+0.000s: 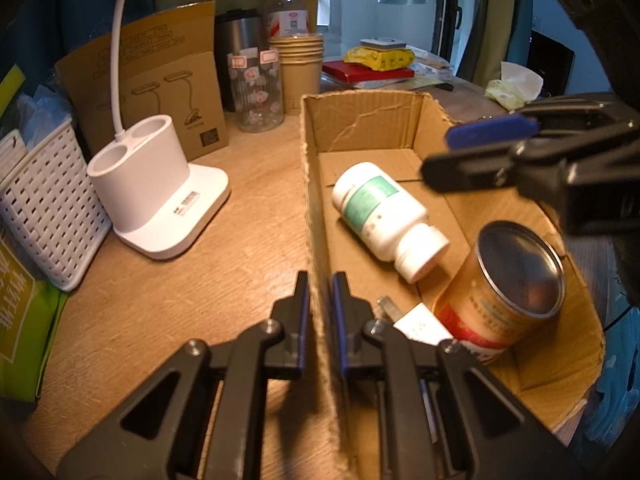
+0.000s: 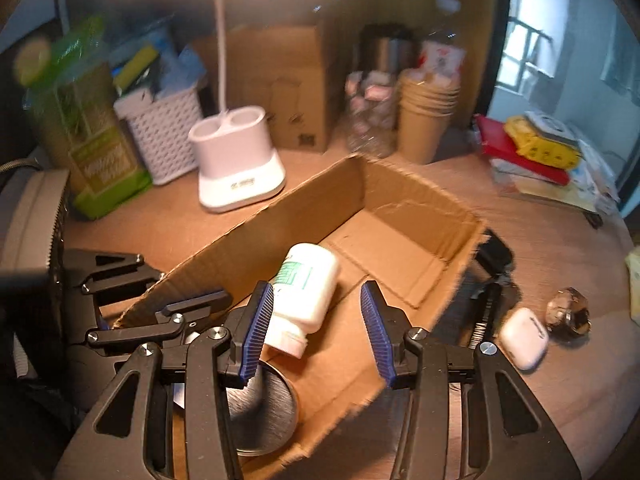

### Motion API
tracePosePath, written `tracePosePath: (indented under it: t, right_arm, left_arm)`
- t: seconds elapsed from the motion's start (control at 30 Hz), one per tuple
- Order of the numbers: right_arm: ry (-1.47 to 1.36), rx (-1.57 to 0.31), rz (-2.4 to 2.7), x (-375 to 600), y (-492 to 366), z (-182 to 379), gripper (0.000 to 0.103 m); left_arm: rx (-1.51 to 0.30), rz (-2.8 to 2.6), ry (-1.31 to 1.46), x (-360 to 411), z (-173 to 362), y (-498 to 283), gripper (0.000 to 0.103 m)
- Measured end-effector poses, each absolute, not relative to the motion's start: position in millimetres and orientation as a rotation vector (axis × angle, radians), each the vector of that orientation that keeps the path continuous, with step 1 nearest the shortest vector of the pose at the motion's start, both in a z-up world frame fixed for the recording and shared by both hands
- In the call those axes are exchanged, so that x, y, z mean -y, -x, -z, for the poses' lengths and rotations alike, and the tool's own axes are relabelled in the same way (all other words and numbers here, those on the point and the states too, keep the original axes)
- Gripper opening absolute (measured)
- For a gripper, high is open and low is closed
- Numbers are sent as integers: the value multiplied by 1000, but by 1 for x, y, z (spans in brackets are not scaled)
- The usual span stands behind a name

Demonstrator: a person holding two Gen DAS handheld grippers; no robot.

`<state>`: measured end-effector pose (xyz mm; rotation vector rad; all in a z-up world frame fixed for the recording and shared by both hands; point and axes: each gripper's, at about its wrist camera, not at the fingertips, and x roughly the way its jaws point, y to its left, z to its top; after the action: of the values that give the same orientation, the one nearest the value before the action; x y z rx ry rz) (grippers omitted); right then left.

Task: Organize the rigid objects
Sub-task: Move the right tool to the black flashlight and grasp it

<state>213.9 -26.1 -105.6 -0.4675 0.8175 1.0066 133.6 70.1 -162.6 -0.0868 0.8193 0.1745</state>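
Clamped on the near left wall of the cardboard box, the left gripper has one pad outside and one inside the wall. Inside the box, a white pill bottle lies on its side near the middle, cap pointing toward 5 o'clock, and a metal can leans at 4 o'clock in the left wrist view. The right gripper hangs above the box with its jaws spread wide, gripping nothing, the bottle between and beyond them. On the desk at 3 o'clock of the box lies a white earbud case; a white lamp base stands at 9 o'clock.
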Motion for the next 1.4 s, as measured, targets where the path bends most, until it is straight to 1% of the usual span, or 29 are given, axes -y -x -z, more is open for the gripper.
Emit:
tracePosePath:
  t: [0.47,0.93,1.17,1.4]
  right_arm:
    - [313,-757,-873,100,-234,91,50]
    - [223,-766,-690,159,-261,107,51]
    - [267,-779,-633,152,-264,131,50]
    - [314,-796,-647,120,-267,148,48]
  left_arm:
    - [-819,-175,87,-70,163,-134,12]
    - [-819,-175,87,-70,163,-134,12]
    - [-819,-175,87,-70,163,-134,12]
    - [-819,-175,87,-70,163,-134,12]
